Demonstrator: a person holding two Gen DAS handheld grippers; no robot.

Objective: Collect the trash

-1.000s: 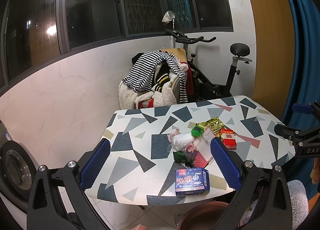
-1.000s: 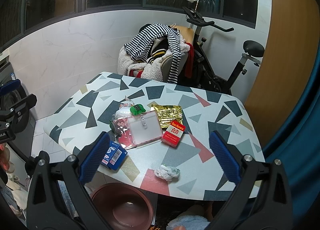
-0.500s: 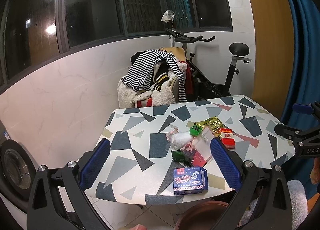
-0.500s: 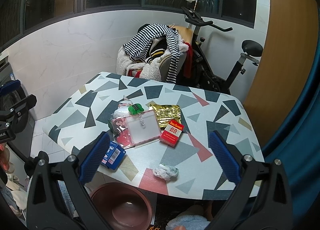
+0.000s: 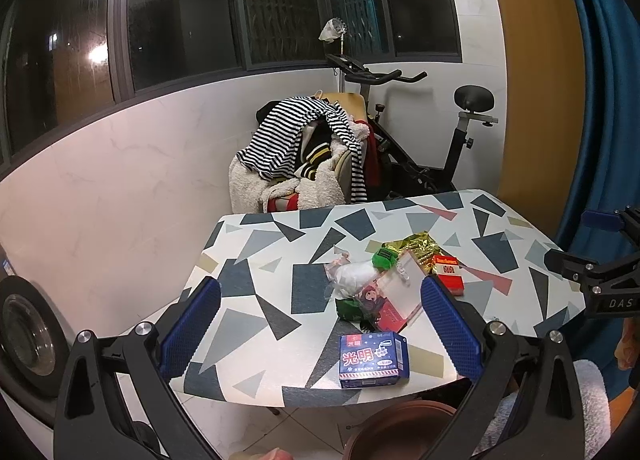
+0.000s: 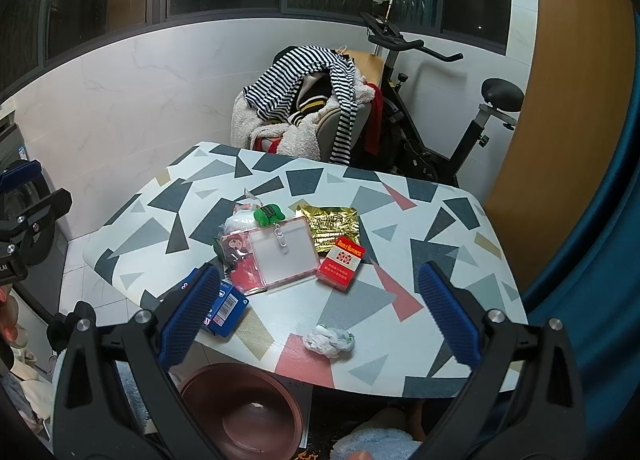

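Observation:
A terrazzo-patterned table (image 6: 444, 228) carries a litter pile: a gold foil wrapper (image 6: 332, 220), a red cigarette pack (image 6: 341, 263), a clear badge holder (image 6: 280, 256), a green tag (image 6: 269, 214), a white plastic bag (image 5: 354, 274), a blue box (image 5: 374, 355) and a crumpled white tissue (image 6: 329, 341). My left gripper (image 5: 320, 328) hovers open before the table's near edge, the blue box between its fingers' line of sight. My right gripper (image 6: 318, 312) is open above the front edge, with the tissue just ahead of it. Neither holds anything.
A reddish-brown basin (image 6: 244, 412) stands on the floor under the table's near edge. Behind the table are a chair heaped with clothes (image 6: 308, 100) and an exercise bike (image 6: 432, 108). A washing machine (image 5: 24, 336) is at left, a blue curtain (image 5: 600, 80) at right.
Both grippers have pulled back and risen slightly, so the table and litter sit a bit lower and smaller in view. Nothing on the table has moved.

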